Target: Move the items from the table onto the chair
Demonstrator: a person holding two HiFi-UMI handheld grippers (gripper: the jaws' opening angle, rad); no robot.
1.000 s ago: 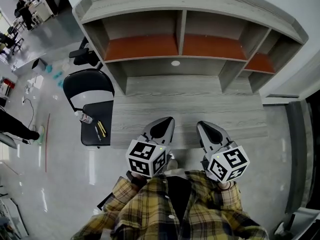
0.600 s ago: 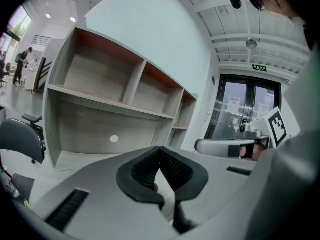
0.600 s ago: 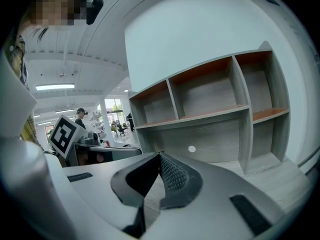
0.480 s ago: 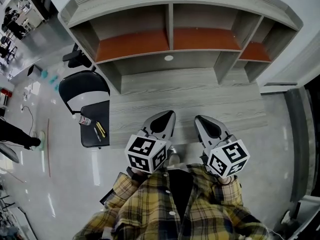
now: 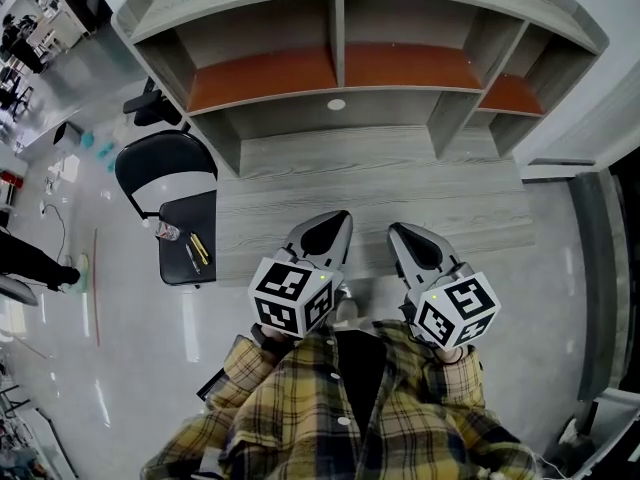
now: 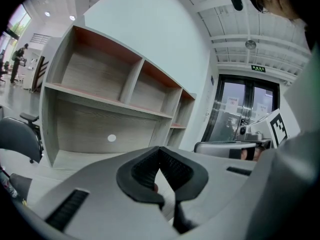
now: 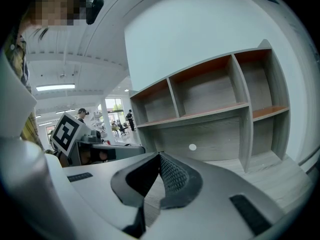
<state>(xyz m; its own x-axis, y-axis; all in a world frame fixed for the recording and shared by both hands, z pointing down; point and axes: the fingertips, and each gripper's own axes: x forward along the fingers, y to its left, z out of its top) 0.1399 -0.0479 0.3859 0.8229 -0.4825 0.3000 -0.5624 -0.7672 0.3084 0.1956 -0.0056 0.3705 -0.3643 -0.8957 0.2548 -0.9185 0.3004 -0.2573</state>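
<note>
The grey wooden table (image 5: 400,183) shows a bare top. Left of it stands a black chair (image 5: 190,218). On its seat lie a small clear bottle (image 5: 166,232), a yellow pen-like item (image 5: 201,249) and a dark one (image 5: 190,259). My left gripper (image 5: 338,220) hangs over the table's front edge, shut, with nothing between its pads (image 6: 160,151). Beside it my right gripper (image 5: 397,231) points the same way, also shut and holding nothing (image 7: 160,156). The chair's backrest (image 6: 17,136) shows at the left edge of the left gripper view.
A shelf unit (image 5: 340,68) with orange-brown boards and bare compartments stands on the back of the table. Behind the chair is a black office chair (image 5: 150,108). A person's legs (image 5: 30,258) show at far left. A wall and door frame close off the right side.
The head view has drifted, so table and chair sit slightly higher and further left in the picture. Both grippers keep their places at the table's front edge, still shut.
</note>
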